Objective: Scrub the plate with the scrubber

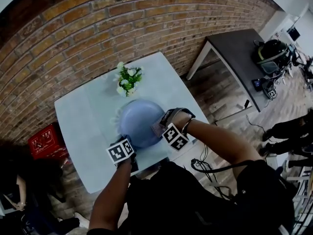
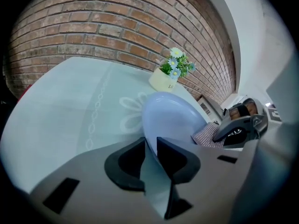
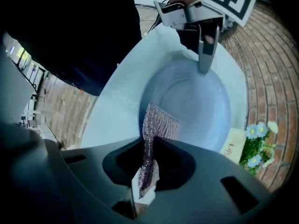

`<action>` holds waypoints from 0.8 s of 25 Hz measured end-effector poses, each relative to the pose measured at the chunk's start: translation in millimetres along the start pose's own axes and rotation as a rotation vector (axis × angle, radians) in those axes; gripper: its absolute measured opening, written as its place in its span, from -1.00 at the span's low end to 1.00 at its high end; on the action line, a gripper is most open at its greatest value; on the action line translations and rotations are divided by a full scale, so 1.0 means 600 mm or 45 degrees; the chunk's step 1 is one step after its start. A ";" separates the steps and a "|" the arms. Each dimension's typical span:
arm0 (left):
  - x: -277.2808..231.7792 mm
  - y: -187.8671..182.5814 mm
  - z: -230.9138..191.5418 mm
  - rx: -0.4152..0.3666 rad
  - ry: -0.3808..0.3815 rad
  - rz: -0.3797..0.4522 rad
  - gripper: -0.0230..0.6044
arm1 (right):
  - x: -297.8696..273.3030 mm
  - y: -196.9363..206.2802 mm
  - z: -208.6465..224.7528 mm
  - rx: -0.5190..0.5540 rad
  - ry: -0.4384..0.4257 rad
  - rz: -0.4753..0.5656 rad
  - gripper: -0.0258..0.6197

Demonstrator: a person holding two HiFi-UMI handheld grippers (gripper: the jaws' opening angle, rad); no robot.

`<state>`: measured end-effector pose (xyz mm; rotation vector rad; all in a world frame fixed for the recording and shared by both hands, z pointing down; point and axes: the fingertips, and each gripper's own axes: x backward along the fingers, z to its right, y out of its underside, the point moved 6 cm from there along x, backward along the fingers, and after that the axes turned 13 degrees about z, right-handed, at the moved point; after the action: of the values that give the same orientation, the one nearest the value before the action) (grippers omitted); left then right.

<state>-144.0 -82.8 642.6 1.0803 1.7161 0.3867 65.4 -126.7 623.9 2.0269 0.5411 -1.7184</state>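
On white table, round pale-blue plate

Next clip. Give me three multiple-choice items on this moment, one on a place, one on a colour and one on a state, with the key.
1. Relative to the plate, where does the flower pot stand?
A. On top of it
B. On the table beside it, toward the brick wall
C. On the floor below it

2. What colour is the plate?
A. Pale blue
B. Red
C. Black

3. What state is the right gripper in?
A. Open and empty
B. Shut on the plate's rim
C. Shut on the scrubber

Key:
1 B: the head view shows the pot on the tabletop between plate and wall.
2 A: all three views show the plate as pale blue.
3 C: the right gripper view shows the mesh scrubber pinched between its jaws, hanging over the plate.
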 end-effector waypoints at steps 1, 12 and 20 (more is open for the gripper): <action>0.001 -0.001 0.000 -0.009 0.012 -0.006 -0.65 | 0.001 -0.005 -0.001 -0.026 -0.016 0.027 -0.72; 0.012 -0.014 -0.010 -0.079 0.142 -0.021 -0.63 | 0.005 -0.056 0.004 -0.298 -0.076 0.303 -0.73; 0.027 -0.030 -0.027 -0.094 0.171 -0.016 -0.63 | 0.004 -0.092 0.013 -0.482 -0.204 0.410 -0.73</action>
<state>-168.1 -75.5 627.7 1.0090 1.8116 0.5208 29.1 -84.9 616.5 1.5963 0.4214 -1.4431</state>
